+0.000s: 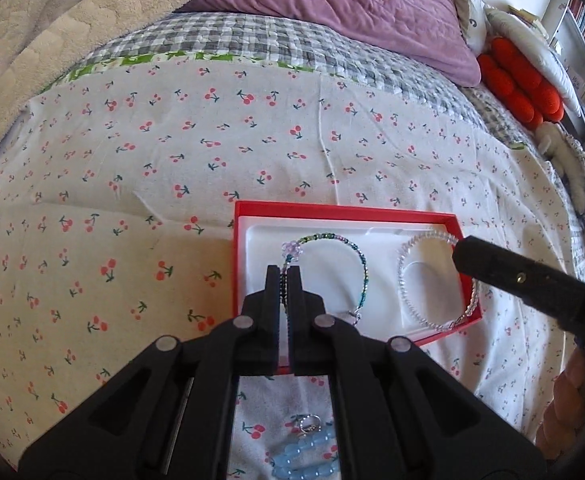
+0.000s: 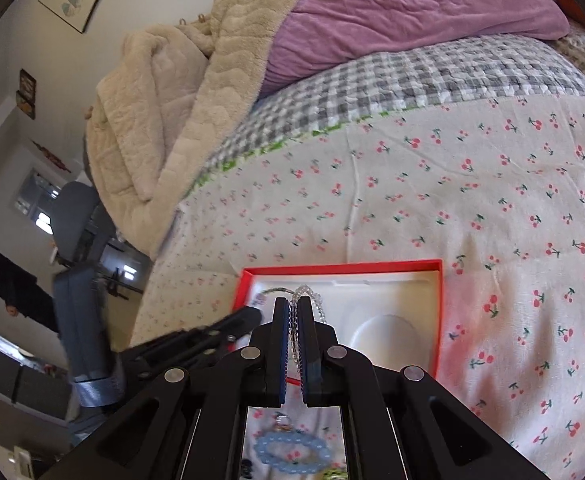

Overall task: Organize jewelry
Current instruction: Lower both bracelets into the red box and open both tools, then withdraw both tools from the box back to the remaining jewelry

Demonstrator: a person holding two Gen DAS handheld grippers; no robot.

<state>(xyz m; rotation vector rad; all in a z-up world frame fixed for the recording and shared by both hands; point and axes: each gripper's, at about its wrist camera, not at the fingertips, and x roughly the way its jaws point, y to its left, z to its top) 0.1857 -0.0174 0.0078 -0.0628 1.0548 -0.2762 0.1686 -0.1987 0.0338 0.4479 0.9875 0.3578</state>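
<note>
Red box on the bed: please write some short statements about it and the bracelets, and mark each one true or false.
1. The left tool is shut on the green beaded bracelet. True.
2. The right tool is open and holds nothing. False: it is shut on the clear beaded bracelet.
3. The red box has a white insert. True.
4. The blue bead bracelet lies inside the box. False: it lies on the cherry-print sheet, outside the box.

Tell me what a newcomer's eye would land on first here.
The shallow red cardboard box with a white moulded insert on the cherry-print bedspread. Over it, the left hand-held gripper is shut on a green-and-blue beaded bracelet with a lilac flower; the right hand-held gripper is shut on a clear beaded bracelet.
</note>
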